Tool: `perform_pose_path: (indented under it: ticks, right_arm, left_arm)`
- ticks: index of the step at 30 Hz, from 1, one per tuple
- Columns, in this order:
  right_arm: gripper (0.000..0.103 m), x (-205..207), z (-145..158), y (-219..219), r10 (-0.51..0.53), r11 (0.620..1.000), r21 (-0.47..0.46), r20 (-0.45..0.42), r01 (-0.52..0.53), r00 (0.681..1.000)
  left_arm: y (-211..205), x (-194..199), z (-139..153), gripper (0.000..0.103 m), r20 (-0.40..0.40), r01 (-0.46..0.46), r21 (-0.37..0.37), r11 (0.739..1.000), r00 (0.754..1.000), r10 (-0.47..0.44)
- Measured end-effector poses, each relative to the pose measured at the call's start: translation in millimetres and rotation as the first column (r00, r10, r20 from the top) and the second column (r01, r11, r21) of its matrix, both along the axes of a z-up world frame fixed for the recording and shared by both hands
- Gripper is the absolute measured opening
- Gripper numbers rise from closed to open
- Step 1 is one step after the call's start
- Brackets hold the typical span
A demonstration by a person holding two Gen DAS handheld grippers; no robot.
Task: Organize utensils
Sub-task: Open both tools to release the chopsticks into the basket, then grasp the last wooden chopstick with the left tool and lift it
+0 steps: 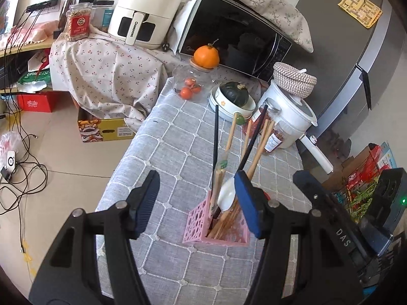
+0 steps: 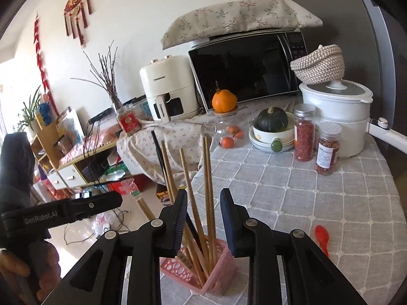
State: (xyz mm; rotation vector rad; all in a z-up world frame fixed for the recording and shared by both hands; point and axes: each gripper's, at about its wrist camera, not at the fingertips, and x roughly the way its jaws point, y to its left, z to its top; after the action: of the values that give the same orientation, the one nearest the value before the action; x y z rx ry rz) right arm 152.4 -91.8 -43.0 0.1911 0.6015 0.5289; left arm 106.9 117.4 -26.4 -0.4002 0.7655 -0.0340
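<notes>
A pink perforated holder (image 1: pixel 216 231) (image 2: pixel 218 267) stands on the grey checked tablecloth (image 1: pixel 178 137). It holds several wooden chopsticks (image 2: pixel 207 178), black chopsticks (image 1: pixel 215 137) and a white spoon (image 1: pixel 226 193). My left gripper (image 1: pixel 197 178) is open, with the holder between its fingers and its pads apart from it. My right gripper (image 2: pixel 203 193) hovers over the holder from the other side. It is open, and wooden chopsticks pass through the gap without being pressed. A red spoon (image 2: pixel 321 236) lies on the cloth to the right.
At the back stand a microwave (image 2: pixel 246 68), a white air fryer (image 2: pixel 168 89), a rice cooker (image 2: pixel 338 117), two spice jars (image 2: pixel 304 134), a bowl with a green squash (image 2: pixel 271 129) and a glass jar of oranges (image 2: pixel 229 134). The table's left edge drops to a cluttered floor.
</notes>
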Motion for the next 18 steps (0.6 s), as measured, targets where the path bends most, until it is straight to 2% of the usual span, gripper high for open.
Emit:
perform_pose_path:
  ticks: [3,6,10,13,15,18]
  right_arm:
    - [0.030,-6,14,-19,-0.026,0.999,-0.045,0.007,0.027,1.000]
    - [0.036,-7,24,-37,-0.033,0.995,-0.099,-0.040,0.028,0.999]
    - [0.051,-10,33,-68,-0.043,0.991,-0.127,-0.087,0.032,0.995]
    - [0.061,-6,25,-89,-0.087,0.980,-0.189,-0.136,0.060,0.987]
    - [0.062,1,13,-106,-0.129,0.970,-0.229,-0.189,0.084,0.973]
    - [0.062,12,-7,-133,-0.192,0.964,-0.234,-0.274,0.128,0.942]
  left_arm:
    - [-11,-3,5,0.062,0.005,0.016,0.015,1.000,1.000,-0.016]
    - [-27,-6,10,0.062,0.013,0.037,0.036,0.999,0.999,-0.038]
    - [-62,-9,10,0.062,-0.002,0.089,0.087,0.992,0.996,-0.089]
    - [-96,-8,0,0.062,-0.045,0.153,0.136,0.979,0.988,-0.148]
    - [-117,-7,-9,0.062,-0.083,0.204,0.142,0.969,0.978,-0.194]
    - [-148,-4,-25,0.062,-0.146,0.272,0.126,0.954,0.956,-0.253]
